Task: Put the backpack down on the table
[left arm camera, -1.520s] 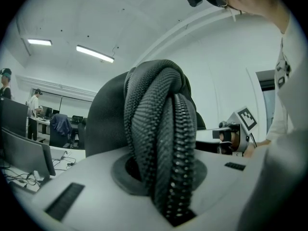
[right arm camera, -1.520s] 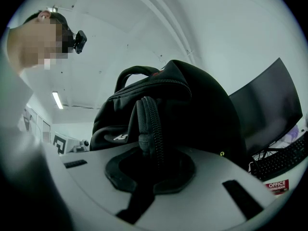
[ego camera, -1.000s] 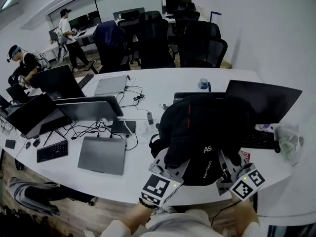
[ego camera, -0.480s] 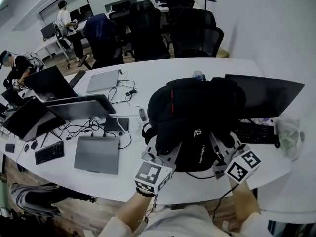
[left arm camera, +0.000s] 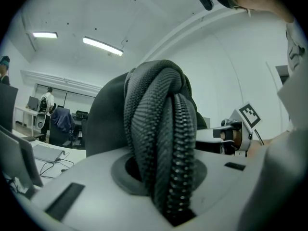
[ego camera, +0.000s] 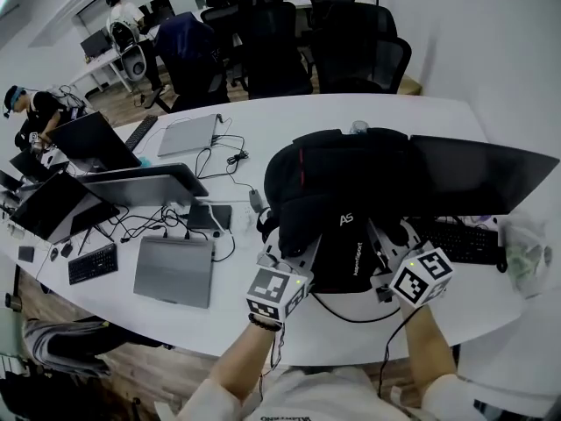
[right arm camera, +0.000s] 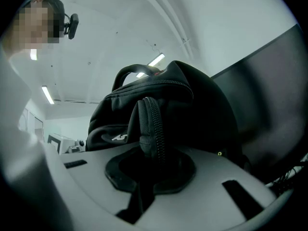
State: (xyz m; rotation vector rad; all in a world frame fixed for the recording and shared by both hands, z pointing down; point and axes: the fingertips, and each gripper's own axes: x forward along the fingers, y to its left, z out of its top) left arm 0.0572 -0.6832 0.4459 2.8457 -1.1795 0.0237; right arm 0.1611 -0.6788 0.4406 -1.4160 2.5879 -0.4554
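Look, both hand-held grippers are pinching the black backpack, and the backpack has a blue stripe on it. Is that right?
Not quite. The stripe on the backpack is red, not blue, as the head view shows. The rest is right: the left hand-held gripper and the right hand-held gripper are both pinching the black backpack.

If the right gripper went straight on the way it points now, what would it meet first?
The backpack itself: the right gripper has its jaws shut on a zipped fold, and the bag's body fills the line ahead. A dark monitor seems to stand behind.
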